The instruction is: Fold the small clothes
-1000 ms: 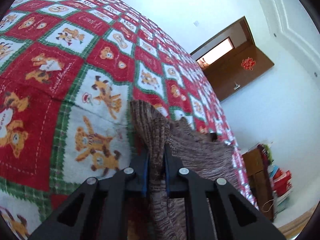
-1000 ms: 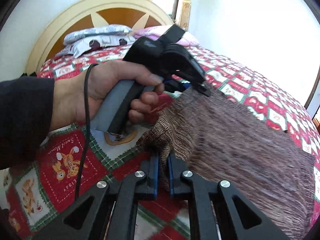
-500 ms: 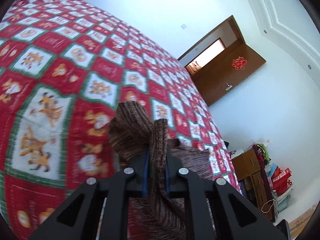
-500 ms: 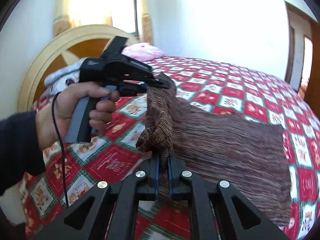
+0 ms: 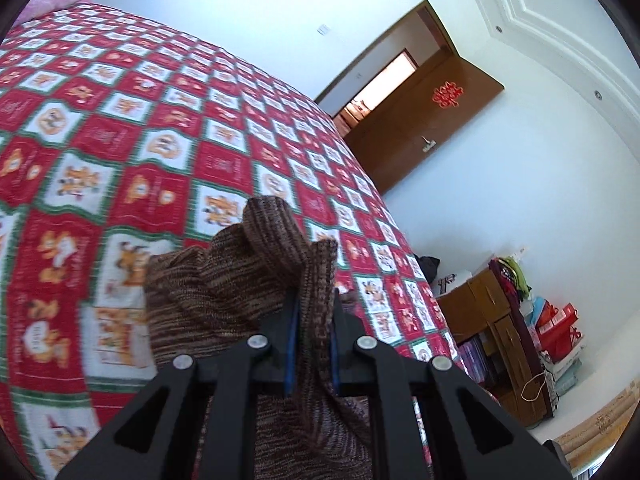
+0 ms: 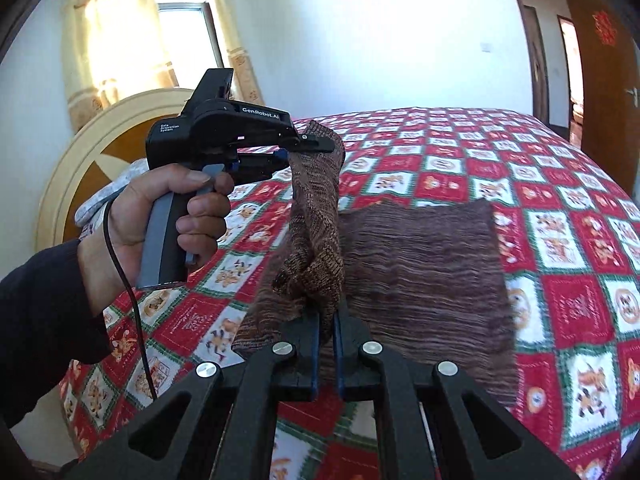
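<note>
A brown striped knit garment point(image 6: 420, 272) lies on the red patchwork bedspread point(image 6: 560, 208), its near edge lifted off the bed. My right gripper point(image 6: 325, 320) is shut on one bunched corner of that edge. In the right wrist view a hand holds my left gripper point(image 6: 308, 148) higher up and to the left, shut on the other corner, with a strip of knit hanging taut between the two. In the left wrist view my left gripper point(image 5: 313, 312) pinches the knit garment point(image 5: 240, 280), which folds up over its fingers.
The bedspread point(image 5: 120, 140) covers a wide bed with a cream headboard point(image 6: 80, 168) and pillows at its head. A brown door point(image 5: 420, 120) stands open beyond the bed. A wooden cabinet point(image 5: 492, 332) with bags and boxes stands by the wall.
Both grippers have risen and carried the garment's near edge up off the bed. The left gripper has moved up and away from the bedspread, and the cloth between them now hangs stretched.
</note>
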`<control>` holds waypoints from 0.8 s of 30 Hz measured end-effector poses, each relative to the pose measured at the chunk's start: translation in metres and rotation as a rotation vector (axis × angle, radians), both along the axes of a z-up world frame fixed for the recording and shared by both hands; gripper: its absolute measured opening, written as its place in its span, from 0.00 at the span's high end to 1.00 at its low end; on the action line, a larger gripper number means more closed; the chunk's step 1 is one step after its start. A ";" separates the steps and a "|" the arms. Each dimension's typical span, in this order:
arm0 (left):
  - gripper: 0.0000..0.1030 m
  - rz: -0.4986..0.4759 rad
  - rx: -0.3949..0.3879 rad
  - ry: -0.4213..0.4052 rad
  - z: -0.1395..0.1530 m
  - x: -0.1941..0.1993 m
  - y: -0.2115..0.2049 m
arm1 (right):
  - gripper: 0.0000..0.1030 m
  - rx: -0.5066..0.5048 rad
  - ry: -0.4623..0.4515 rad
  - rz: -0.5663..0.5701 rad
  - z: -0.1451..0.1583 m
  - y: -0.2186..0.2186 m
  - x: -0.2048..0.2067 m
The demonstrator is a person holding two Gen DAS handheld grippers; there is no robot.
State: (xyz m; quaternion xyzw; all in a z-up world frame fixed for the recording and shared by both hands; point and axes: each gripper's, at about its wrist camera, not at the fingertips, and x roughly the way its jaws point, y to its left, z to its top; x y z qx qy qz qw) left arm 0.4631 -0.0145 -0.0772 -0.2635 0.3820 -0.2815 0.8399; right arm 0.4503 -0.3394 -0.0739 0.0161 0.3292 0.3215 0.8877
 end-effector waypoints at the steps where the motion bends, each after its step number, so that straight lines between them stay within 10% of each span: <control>1: 0.88 -0.008 0.003 -0.001 0.001 0.000 -0.005 | 0.95 0.002 0.005 -0.012 0.000 -0.006 0.002; 24: 0.87 -0.166 0.250 0.032 -0.035 0.015 -0.142 | 0.96 0.081 0.267 -0.162 -0.058 -0.101 0.027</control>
